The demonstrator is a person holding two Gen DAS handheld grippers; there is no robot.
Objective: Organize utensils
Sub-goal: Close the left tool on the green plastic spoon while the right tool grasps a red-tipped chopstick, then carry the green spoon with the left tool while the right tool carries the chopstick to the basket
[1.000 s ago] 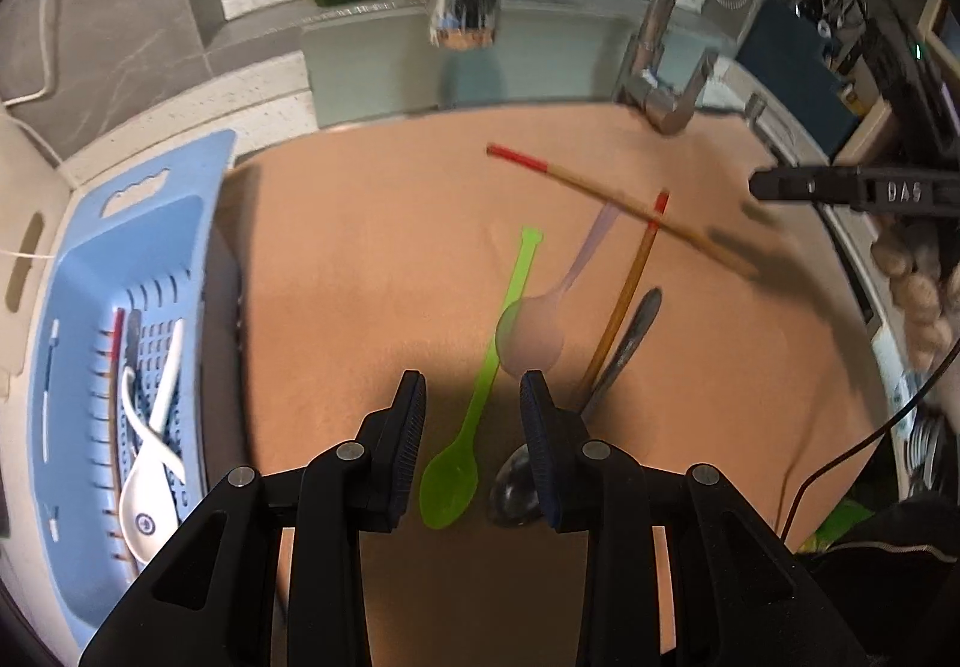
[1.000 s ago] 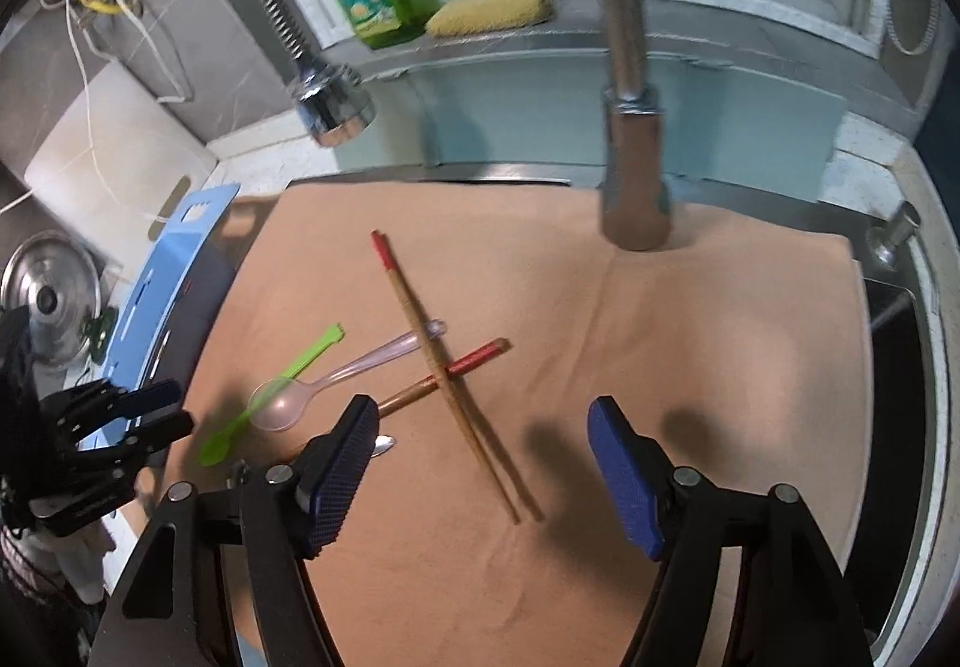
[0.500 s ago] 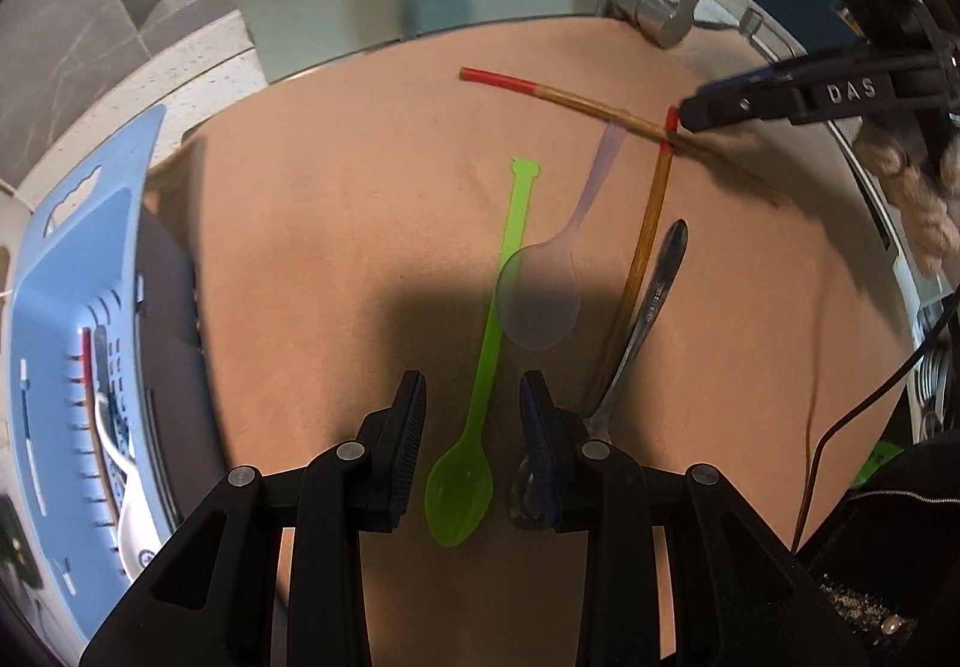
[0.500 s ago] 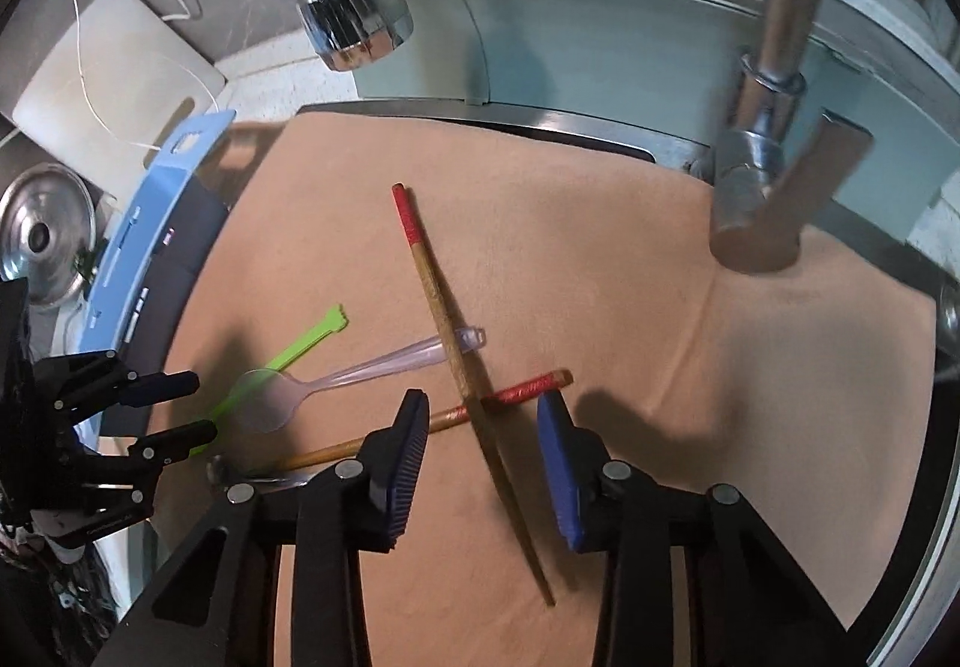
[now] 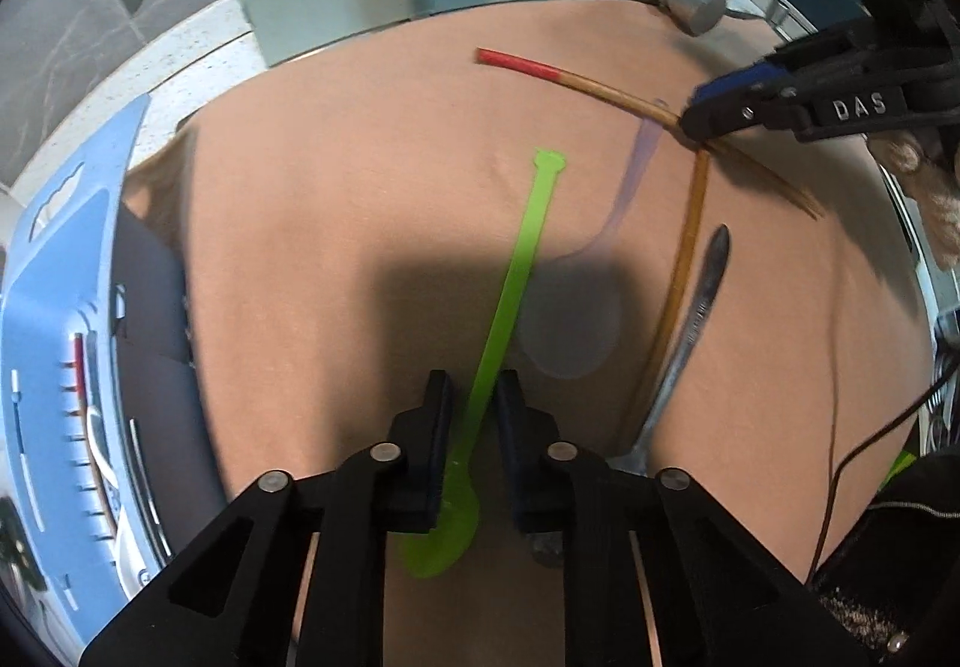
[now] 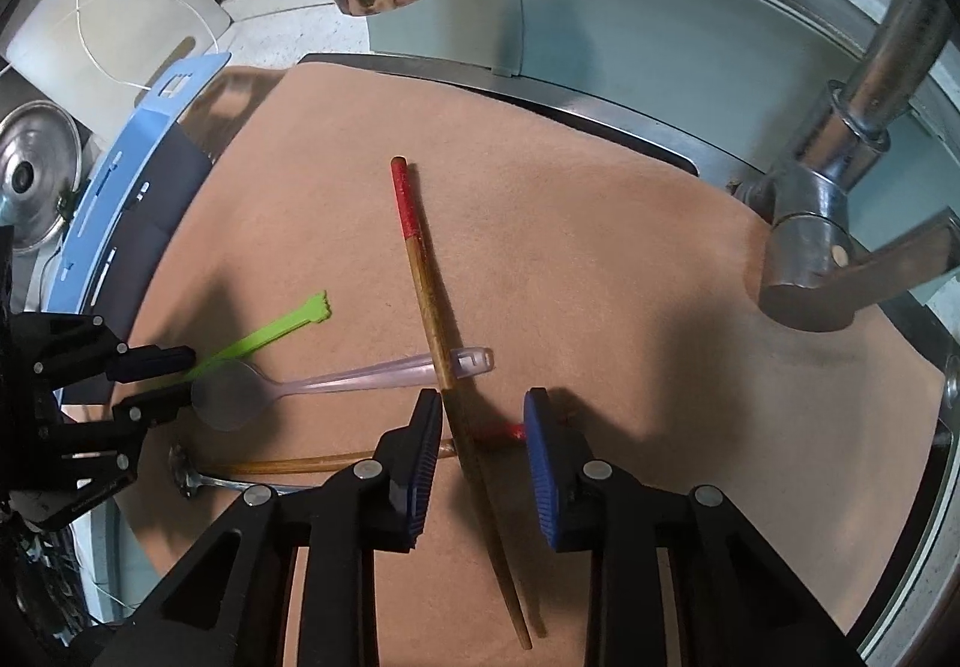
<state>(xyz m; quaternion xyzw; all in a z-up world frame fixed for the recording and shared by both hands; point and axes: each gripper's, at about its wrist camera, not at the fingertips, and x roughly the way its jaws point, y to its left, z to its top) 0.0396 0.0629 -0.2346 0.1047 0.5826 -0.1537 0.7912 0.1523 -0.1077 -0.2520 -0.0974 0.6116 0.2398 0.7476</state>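
Here we see the peach mat point(image 5: 336, 199) between a blue basket point(image 5: 54, 307) and the faucet point(image 6: 840, 223), where a clear spoon point(image 6: 336, 382), metal spoon point(image 5: 696, 331) and second chopstick point(image 5: 684, 271) crowd the targets. The left gripper point(image 5: 475, 397), wider a second ago, has just closed onto the green spoon point(image 5: 510, 295). The right gripper point(image 6: 480, 415), also narrowing, straddles the upper chopstick point(image 6: 429, 307), its pads not yet pressing.

**Two wrist cams, both staring down at the same mat**

Each fisheye looks steeply down along its own fingers, close over the tan mat point(image 5: 360, 199). Both catch the green spoon point(image 5: 516, 295), the crossed chopsticks point(image 6: 420, 271) and the blue basket point(image 5: 54, 319) far left.
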